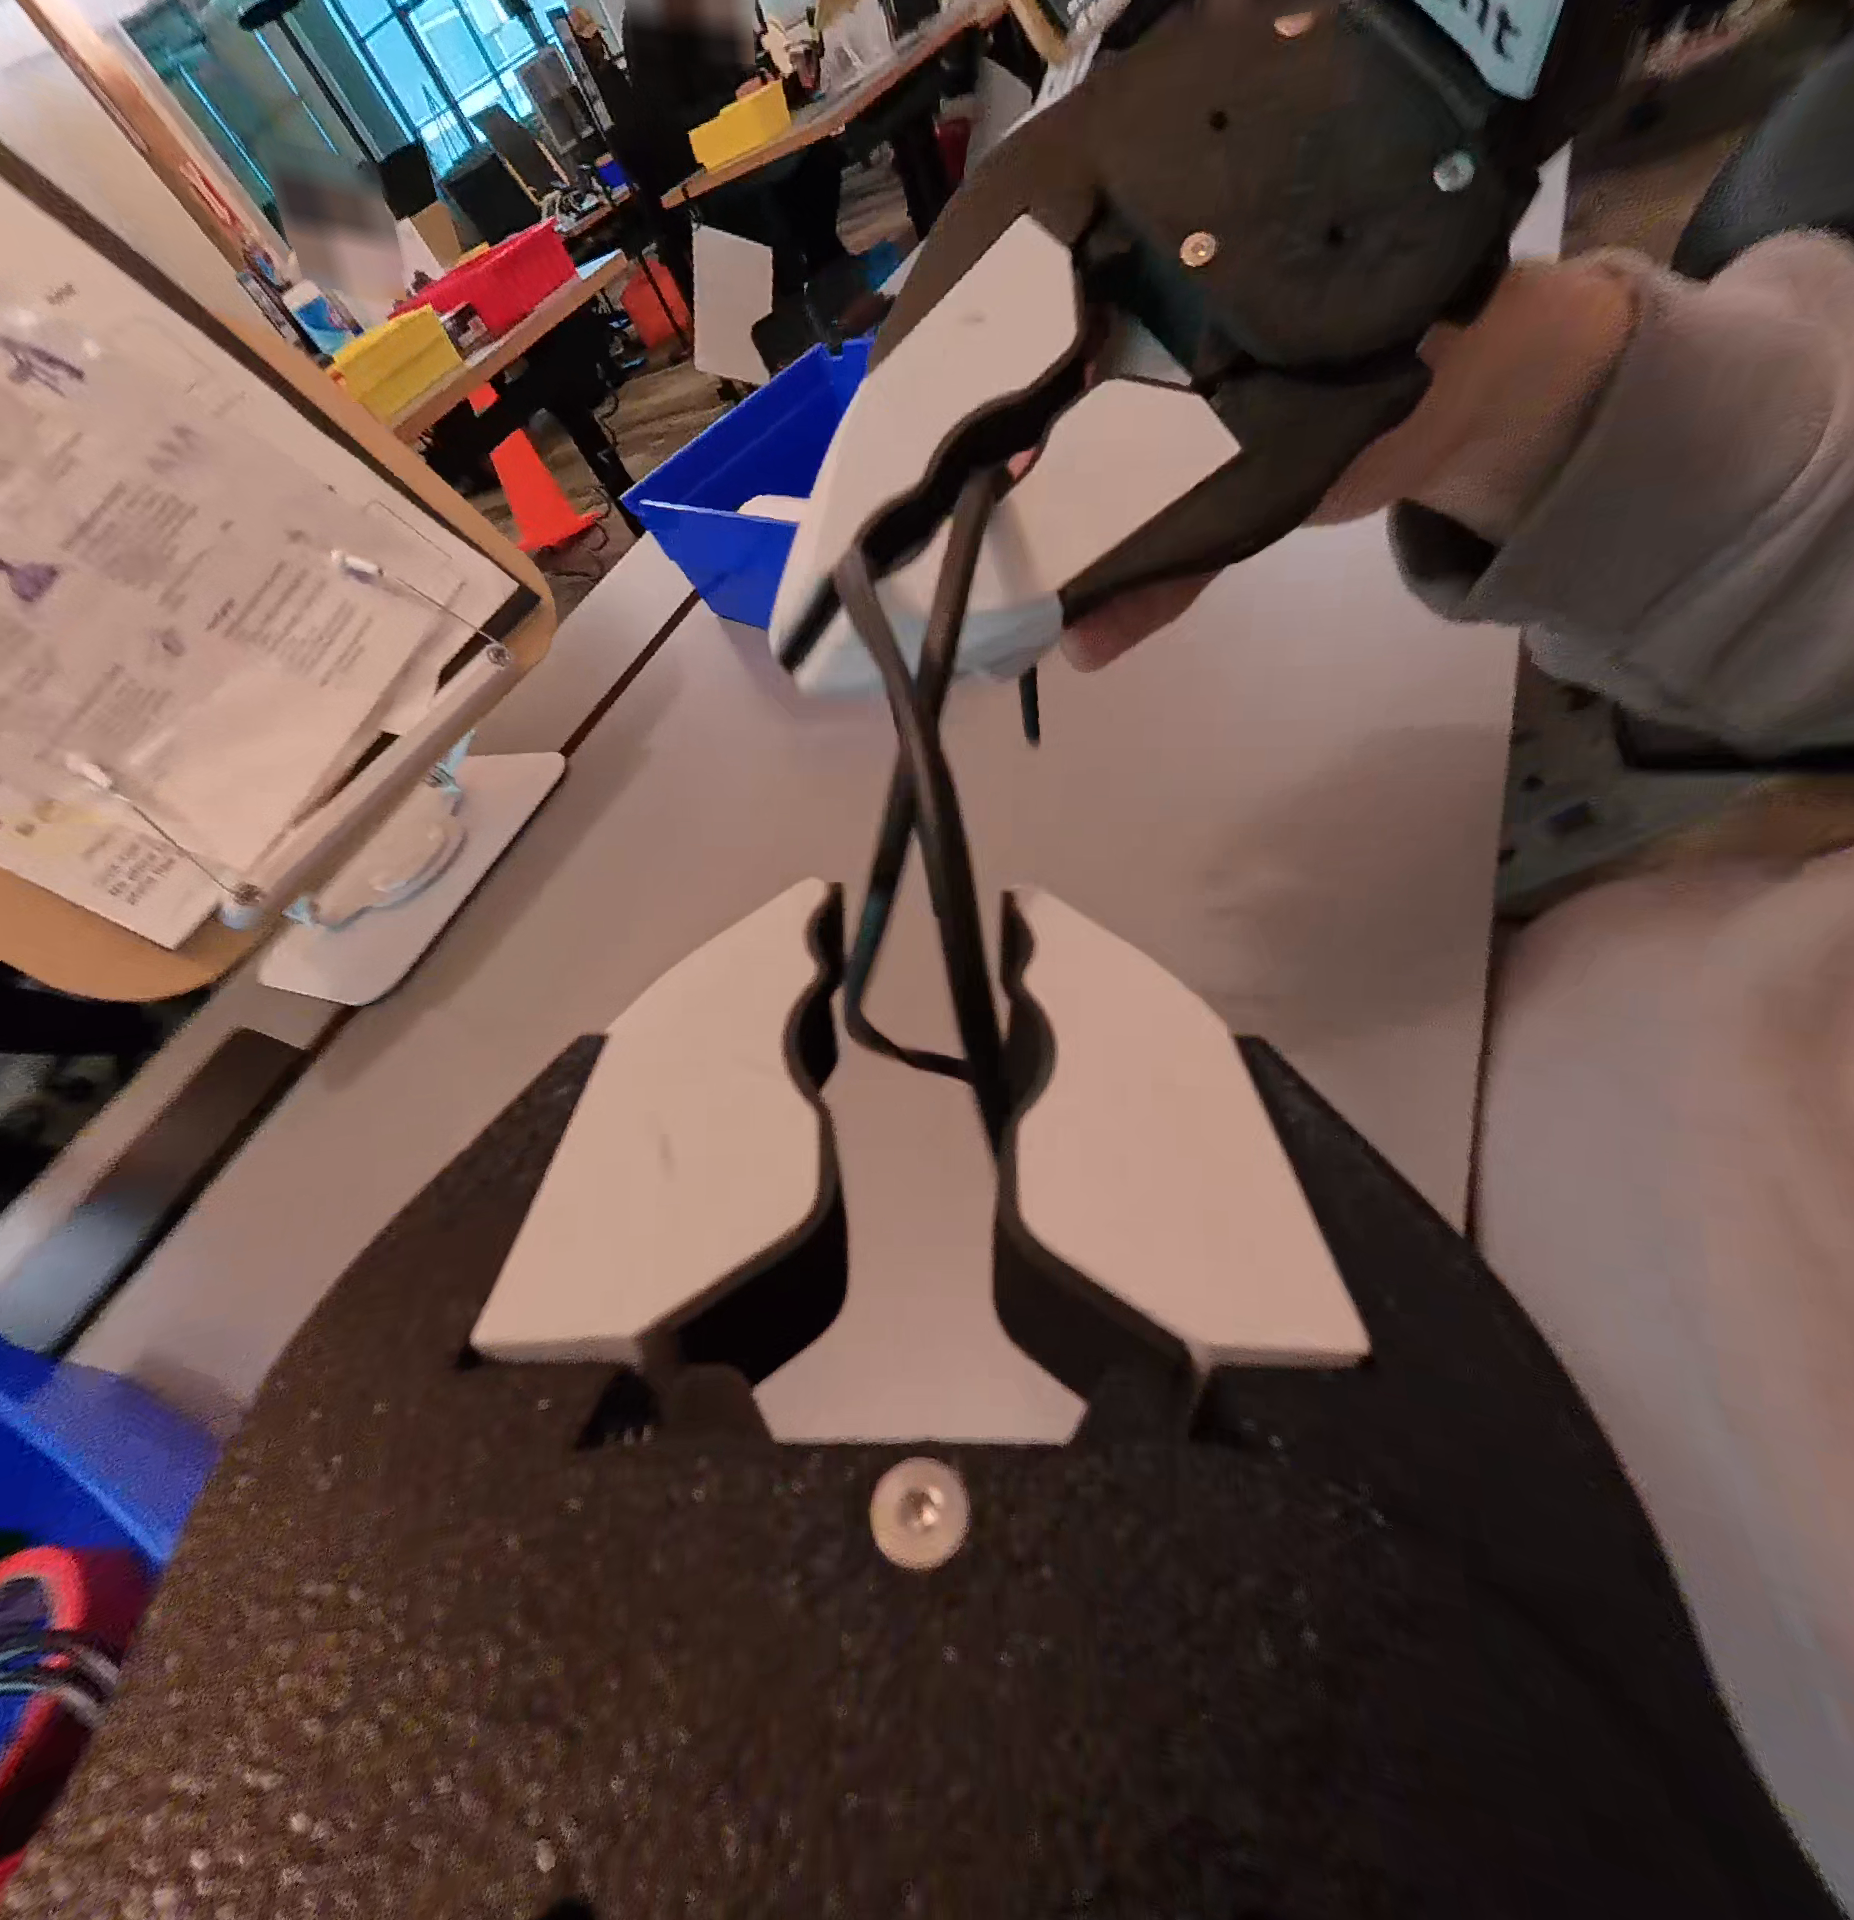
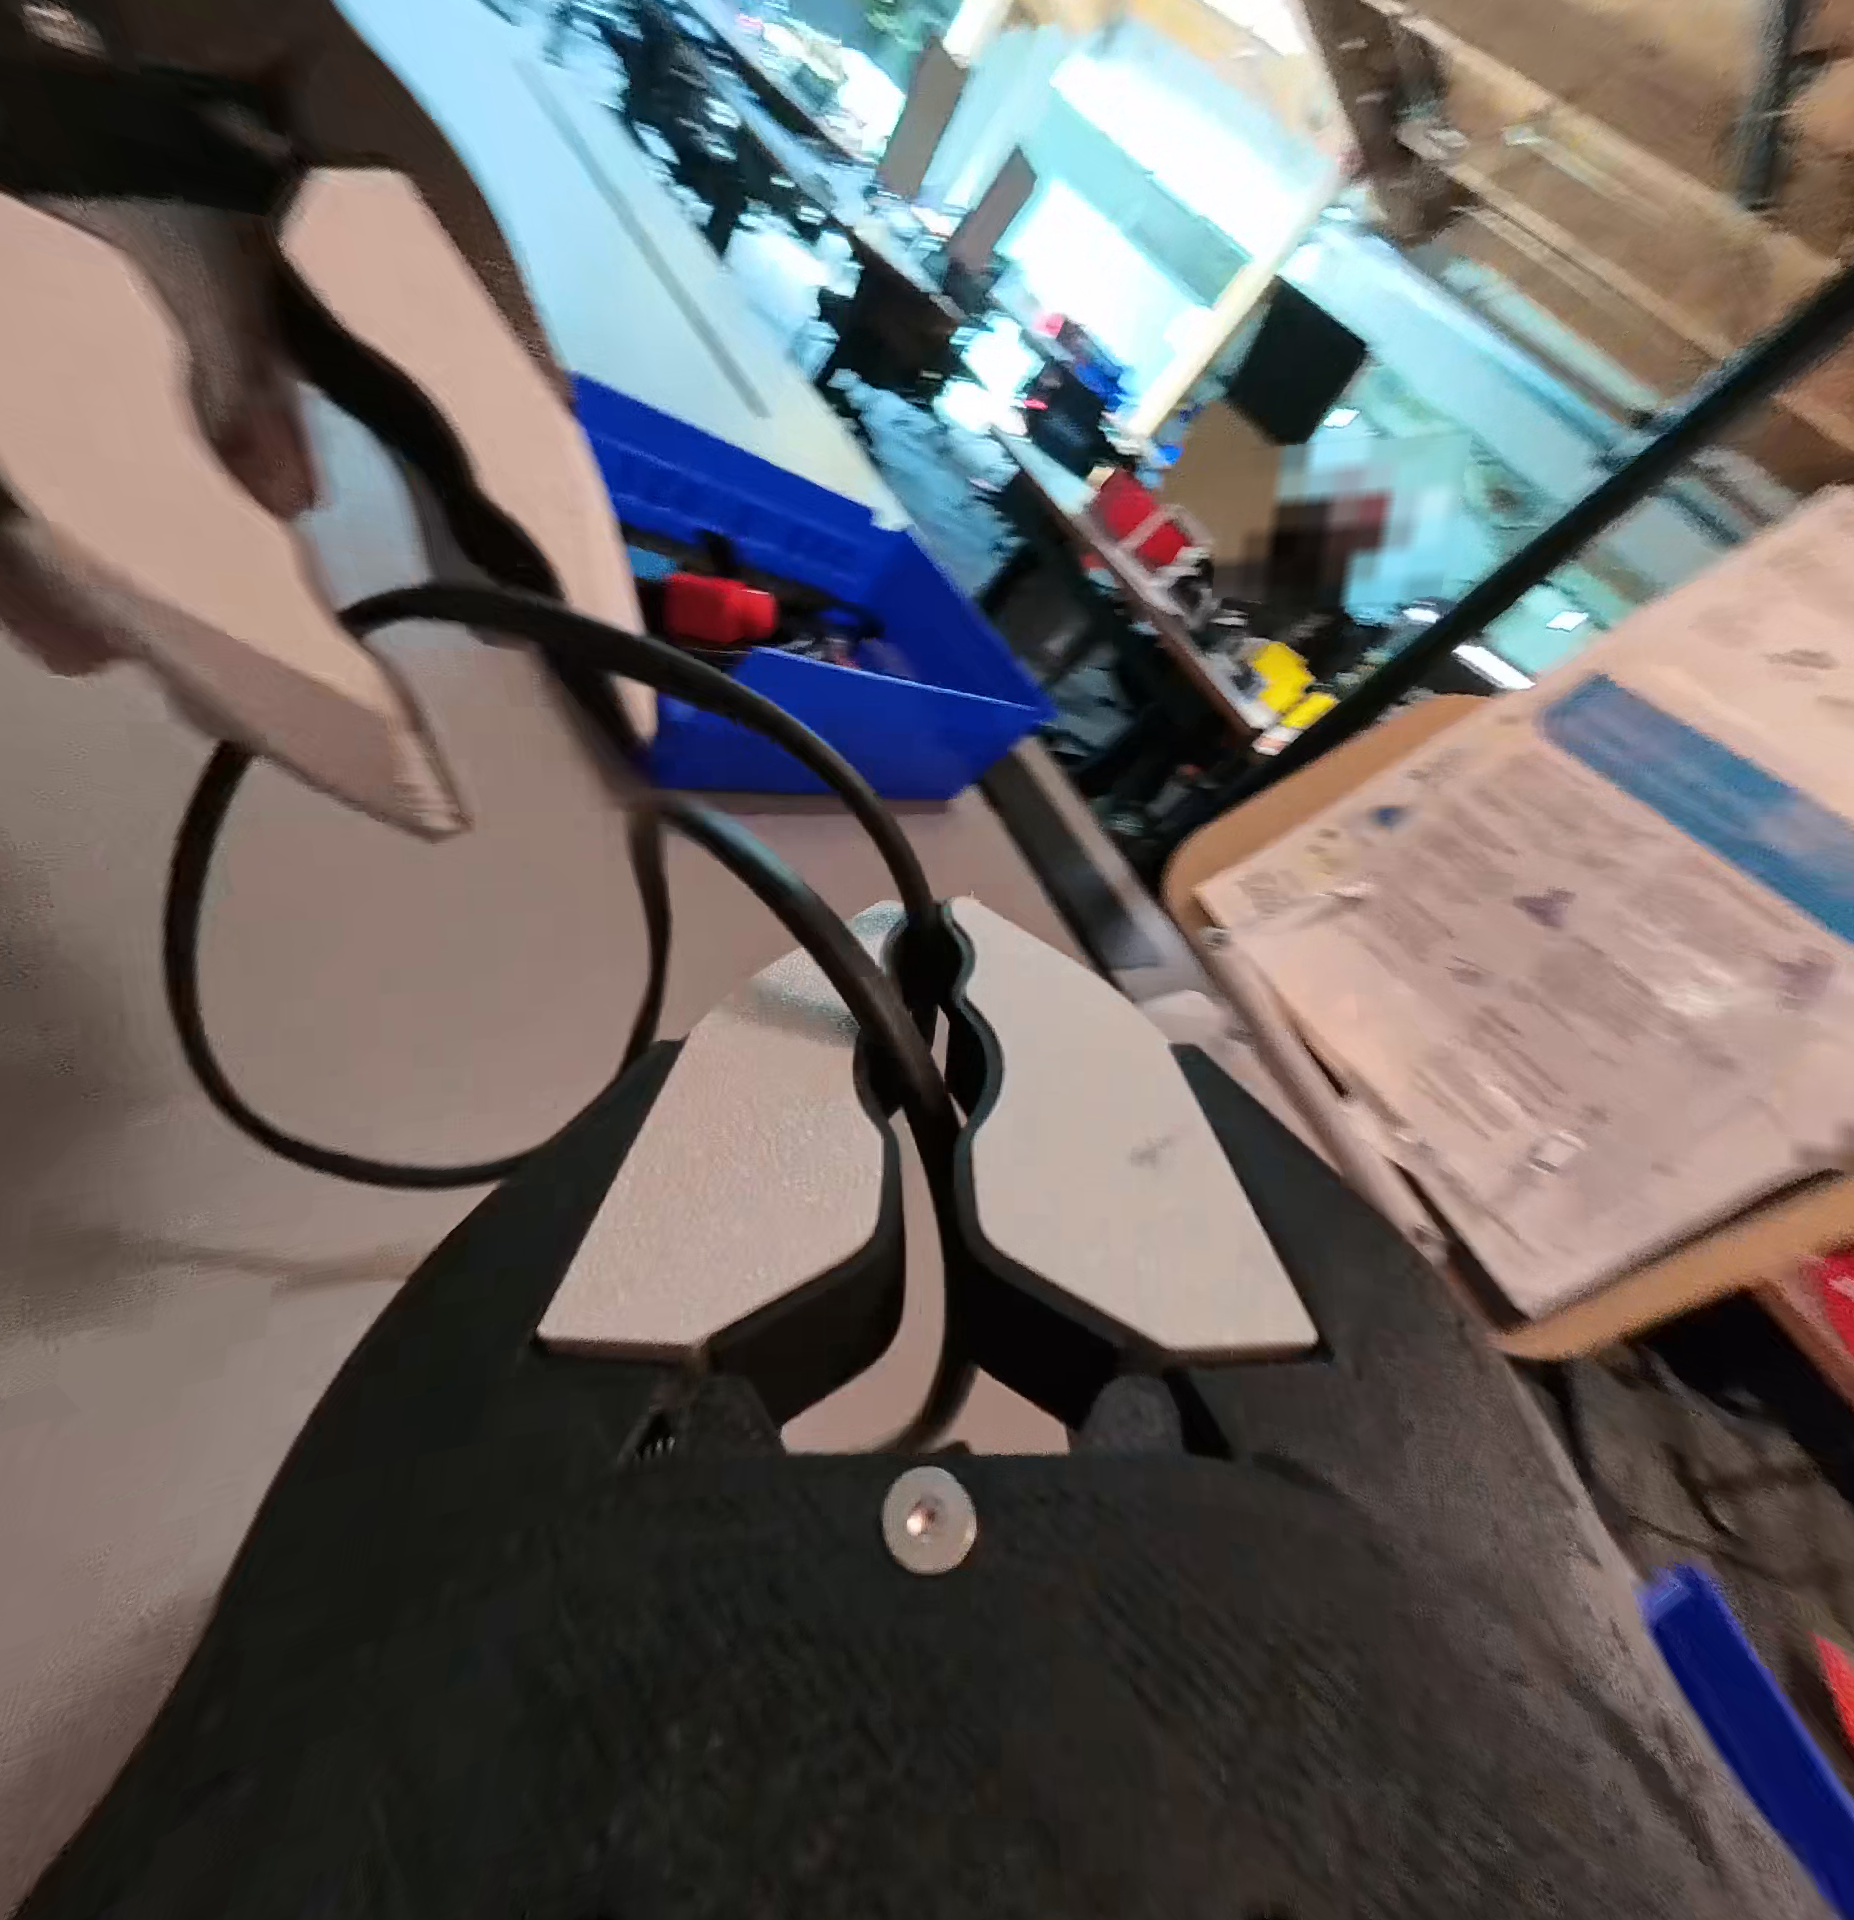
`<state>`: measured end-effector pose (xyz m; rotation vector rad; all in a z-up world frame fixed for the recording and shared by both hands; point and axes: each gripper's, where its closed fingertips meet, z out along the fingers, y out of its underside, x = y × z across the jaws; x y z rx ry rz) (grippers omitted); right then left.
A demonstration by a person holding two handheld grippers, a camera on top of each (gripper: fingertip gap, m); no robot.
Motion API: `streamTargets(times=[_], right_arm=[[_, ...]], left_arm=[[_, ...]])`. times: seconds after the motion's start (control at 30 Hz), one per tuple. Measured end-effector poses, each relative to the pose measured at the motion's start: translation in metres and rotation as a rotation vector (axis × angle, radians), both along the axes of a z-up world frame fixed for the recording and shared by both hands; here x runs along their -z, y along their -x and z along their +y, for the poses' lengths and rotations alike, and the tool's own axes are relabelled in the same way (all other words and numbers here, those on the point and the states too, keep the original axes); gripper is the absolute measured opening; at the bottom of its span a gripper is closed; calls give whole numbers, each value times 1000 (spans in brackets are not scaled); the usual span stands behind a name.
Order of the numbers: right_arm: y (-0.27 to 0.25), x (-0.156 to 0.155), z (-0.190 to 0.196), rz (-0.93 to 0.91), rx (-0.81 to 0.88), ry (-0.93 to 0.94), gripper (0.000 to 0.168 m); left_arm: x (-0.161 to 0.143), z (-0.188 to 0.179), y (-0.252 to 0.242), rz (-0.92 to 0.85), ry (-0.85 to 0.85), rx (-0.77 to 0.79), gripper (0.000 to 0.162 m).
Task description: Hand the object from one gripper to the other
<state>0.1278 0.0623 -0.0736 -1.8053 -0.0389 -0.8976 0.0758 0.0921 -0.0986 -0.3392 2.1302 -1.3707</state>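
A thin black cable (image 1: pixel 902 790) hangs in loops above the grey table (image 1: pixel 1266 779). My right gripper (image 1: pixel 928 639), held by a gloved hand (image 1: pixel 1629 499), is shut on the cable's upper part. In the right wrist view the right gripper (image 2: pixel 928 935) pinches two strands of the cable (image 2: pixel 788 727) between its tips. My left gripper (image 1: pixel 918 914) is open, its fingers on either side of the cable's lower loop, the loop close to the right finger. It also shows in the right wrist view (image 2: pixel 533 748) at the upper left, fingers apart around the cable.
A blue bin (image 1: pixel 757 468) with small items stands on the table beyond the grippers, also in the right wrist view (image 2: pixel 798 582). A stand with printed sheets (image 1: pixel 175 623) is at the left. Another blue bin (image 1: pixel 50 1434) sits near the front left. Other tables and people are far behind. My right fingertips sit around 7 cm from my left ones.
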Motion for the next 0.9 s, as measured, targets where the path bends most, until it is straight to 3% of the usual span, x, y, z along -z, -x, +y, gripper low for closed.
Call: streamTargets(times=[0.03, 0.23, 0.47, 0.7, 0.8, 0.9], right_arm=[[-6, -6, -6, -32, 54, -13, 2], [-10, -15, -17, -56, 132, -22, 3], [-9, -1, -11, -82, 164, 84, 2], [7, 16, 9, -106, 99, 190, 3], [18, 21, 18, -117, 58, 216, 2], [26, 20, 24, -130, 45, 219, 2]], left_arm=[[-3, 1, -1, 18, 31, -11, 33], [-14, 2, -6, -28, 76, -83, 44], [-4, -8, -9, -142, -131, -195, 53], [-20, -20, 3, -228, -114, -164, 44], [-16, -14, 0, -248, -181, -204, 44], [-8, -13, -3, -270, -250, -207, 27]])
